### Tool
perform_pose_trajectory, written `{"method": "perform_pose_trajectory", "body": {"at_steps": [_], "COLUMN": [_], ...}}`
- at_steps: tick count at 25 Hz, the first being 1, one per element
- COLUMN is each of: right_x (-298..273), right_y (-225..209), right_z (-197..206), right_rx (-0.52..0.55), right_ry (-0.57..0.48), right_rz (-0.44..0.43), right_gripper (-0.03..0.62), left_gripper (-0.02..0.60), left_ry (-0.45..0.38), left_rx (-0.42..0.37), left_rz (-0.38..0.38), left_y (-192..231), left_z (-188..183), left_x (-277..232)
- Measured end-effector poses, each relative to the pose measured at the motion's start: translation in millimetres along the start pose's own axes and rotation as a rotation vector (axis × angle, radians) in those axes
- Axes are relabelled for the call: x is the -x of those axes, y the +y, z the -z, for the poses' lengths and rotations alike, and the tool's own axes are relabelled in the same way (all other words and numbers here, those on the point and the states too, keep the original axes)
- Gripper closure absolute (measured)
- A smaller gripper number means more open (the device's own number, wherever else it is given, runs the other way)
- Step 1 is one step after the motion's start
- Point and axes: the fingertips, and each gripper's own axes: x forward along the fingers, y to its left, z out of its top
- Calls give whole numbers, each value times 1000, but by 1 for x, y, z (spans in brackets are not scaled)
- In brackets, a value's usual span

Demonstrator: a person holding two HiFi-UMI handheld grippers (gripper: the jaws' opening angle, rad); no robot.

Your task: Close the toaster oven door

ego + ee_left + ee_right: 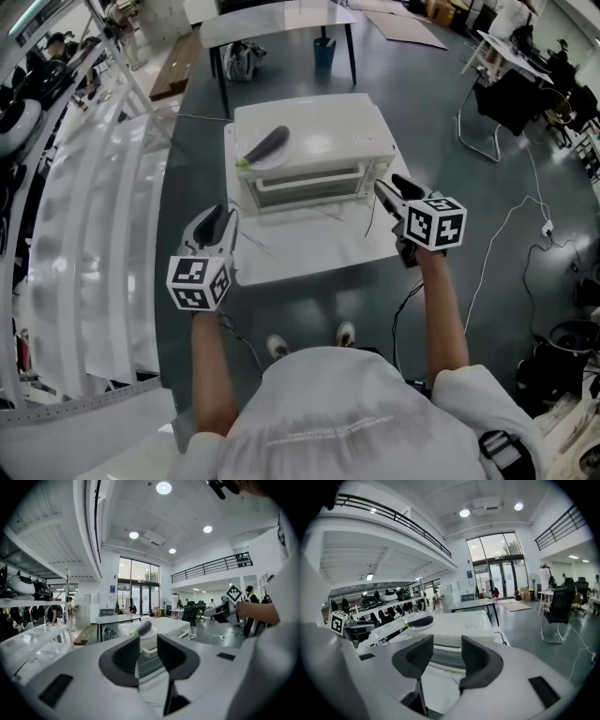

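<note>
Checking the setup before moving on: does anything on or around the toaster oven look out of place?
A plate holding a dark long vegetable sits on top of the toaster oven, near its front left corner, an odd place. Nothing looks spilled or damaged.

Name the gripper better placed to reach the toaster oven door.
Right, probably: the right gripper, open, is nearer the toaster oven door, at its right edge; the left gripper hangs farther back.

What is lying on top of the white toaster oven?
A white plate with a dark, long vegetable, green at one end, sits on the toaster oven. The plate hides the part of the oven's top under it.
</note>
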Motion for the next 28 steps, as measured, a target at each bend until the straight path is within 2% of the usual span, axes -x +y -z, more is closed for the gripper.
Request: {"method": "perform_pose_trajectory", "body": {"at_steps": [7, 10, 15, 23, 28], "right_x": [22, 26, 31, 40, 41], "right_y": [49, 66, 88, 109, 111], "right_z": [-31, -41, -60, -92, -94], "right_rx": [169, 217, 292, 364, 400], "right_ry": [-89, -120, -150, -214, -211], "right_rz": [-67, -99, -120, -129, -127], "right_gripper": [520, 566, 574, 576, 577], "left_gripper": [474, 513, 556, 561, 561], "left_ry": [-75, -84, -95, -136, -149], "left_rx": [-59, -103, -153, -218, -221], "left_rz": [3, 2, -15, -42, -39], "left_y": [-2, -5, -3, -1, -4], "left_z": [-48, -61, -79, -104, -108], "left_x": [21, 26, 33, 44, 48]}}
